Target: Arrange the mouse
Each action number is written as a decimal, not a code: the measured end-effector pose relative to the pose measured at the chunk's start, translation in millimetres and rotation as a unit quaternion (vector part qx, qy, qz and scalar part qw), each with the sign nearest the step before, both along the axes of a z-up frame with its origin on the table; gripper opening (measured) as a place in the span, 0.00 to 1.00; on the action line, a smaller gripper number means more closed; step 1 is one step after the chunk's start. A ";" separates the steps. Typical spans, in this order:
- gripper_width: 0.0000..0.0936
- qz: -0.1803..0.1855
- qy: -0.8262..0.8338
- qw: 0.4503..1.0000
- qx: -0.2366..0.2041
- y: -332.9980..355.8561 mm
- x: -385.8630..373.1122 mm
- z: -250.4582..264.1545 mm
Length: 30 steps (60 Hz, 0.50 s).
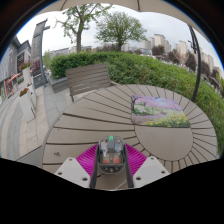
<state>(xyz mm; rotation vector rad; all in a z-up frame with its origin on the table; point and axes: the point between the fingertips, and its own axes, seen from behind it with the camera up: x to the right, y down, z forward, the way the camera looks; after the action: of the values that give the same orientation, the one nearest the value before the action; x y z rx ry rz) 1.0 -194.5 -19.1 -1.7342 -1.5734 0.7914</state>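
The gripper [111,160] has its two fingers drawn in close on the mouse [111,153], a small dark one that sits between the magenta pads [88,157] and seems pressed from both sides, though the contact is hard to make out. It is at the near edge of a round slatted wooden table [90,118]. Far right on the table lies a rectangular mat [160,111] with a printed picture, with bare slats between; a bench [88,77] and hedge [150,68] stand beyond the far rim.
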 end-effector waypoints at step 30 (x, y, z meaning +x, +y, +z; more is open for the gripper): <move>0.40 0.009 0.067 0.998 0.016 186.2 -148.7 133.0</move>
<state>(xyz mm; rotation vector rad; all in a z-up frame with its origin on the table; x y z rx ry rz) -147.7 -8.3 113.9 -1.6131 -1.5053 0.8681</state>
